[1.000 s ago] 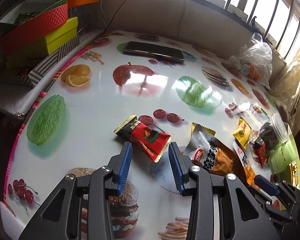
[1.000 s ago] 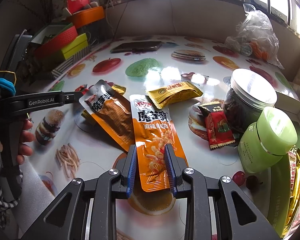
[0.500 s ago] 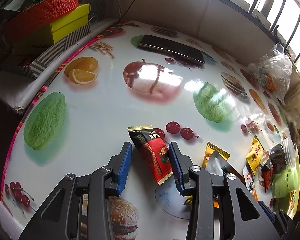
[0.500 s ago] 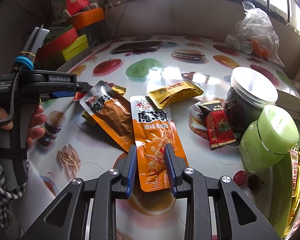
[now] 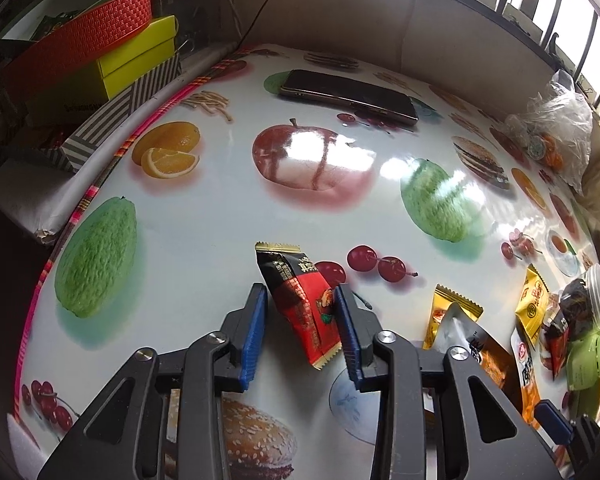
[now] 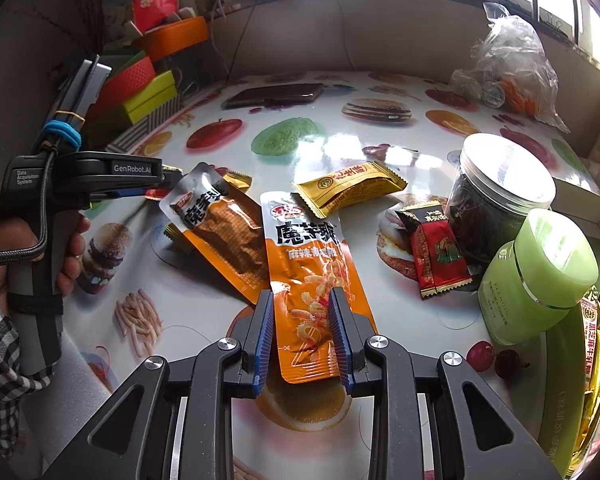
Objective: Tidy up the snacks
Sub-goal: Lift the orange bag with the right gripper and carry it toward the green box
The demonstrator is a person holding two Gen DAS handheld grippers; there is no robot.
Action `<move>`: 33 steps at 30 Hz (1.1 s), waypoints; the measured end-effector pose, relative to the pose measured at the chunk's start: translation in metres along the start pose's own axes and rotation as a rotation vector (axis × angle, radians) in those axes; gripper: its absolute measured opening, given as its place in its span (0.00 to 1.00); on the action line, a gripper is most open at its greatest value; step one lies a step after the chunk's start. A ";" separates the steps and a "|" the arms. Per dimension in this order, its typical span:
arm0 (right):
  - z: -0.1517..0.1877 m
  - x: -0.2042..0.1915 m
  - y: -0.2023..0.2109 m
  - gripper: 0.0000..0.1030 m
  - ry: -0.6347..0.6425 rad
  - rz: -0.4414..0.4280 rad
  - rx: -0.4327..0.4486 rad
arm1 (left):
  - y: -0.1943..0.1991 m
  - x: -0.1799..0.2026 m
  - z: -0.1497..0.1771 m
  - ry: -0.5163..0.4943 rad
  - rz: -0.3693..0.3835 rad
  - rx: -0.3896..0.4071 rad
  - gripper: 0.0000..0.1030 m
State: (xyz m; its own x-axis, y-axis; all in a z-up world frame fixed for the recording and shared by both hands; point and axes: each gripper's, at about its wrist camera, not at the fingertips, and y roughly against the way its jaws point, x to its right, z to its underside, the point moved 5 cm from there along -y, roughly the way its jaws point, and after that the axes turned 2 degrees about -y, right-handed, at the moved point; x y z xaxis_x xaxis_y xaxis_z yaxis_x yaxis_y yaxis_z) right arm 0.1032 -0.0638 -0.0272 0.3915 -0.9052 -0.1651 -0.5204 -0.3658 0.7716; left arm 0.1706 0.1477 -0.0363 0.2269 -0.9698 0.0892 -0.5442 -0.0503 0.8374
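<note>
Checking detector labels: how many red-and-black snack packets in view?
2. One red-and-black packet sits between the left gripper's jaws, which have just been closing; the other lies beside the clear jar. More may be hidden.

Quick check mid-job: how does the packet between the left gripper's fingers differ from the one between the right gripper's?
The red-and-black snack packet at the left gripper is short and plump; the orange konjac pouch at the right gripper is long and flat. The red packet has gold crimped ends and lies slanted between the fingers; the orange pouch lies nearly straight, partly over a brown pouch. The left jaws have just been closing around theirs. Both are sealed, on the fruit-print table.
</note>
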 end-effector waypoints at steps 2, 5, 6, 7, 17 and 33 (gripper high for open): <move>0.000 0.001 0.000 0.25 -0.002 -0.001 0.002 | 0.000 0.000 0.001 -0.001 0.002 0.002 0.26; 0.000 0.001 0.000 0.25 -0.004 0.001 0.003 | 0.002 -0.003 0.002 0.004 0.003 0.006 0.23; 0.000 0.001 0.000 0.25 -0.004 0.002 0.003 | 0.003 -0.004 0.003 0.005 0.002 0.008 0.22; 0.000 0.001 0.000 0.25 -0.005 0.002 0.003 | 0.005 -0.005 0.004 0.006 0.003 0.012 0.22; 0.000 -0.001 0.007 0.19 -0.012 0.009 0.022 | 0.033 0.000 0.019 -0.034 0.038 0.058 0.22; 0.009 -0.004 0.030 0.10 -0.030 -0.005 0.046 | 0.082 0.020 0.049 -0.072 0.108 0.108 0.22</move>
State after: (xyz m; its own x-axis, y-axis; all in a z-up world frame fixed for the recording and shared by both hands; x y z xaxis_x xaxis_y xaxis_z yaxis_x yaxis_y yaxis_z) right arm 0.0793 -0.0731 -0.0094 0.3718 -0.9092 -0.1876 -0.5531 -0.3792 0.7418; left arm 0.0913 0.1130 0.0075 0.1063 -0.9853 0.1337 -0.6466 0.0337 0.7621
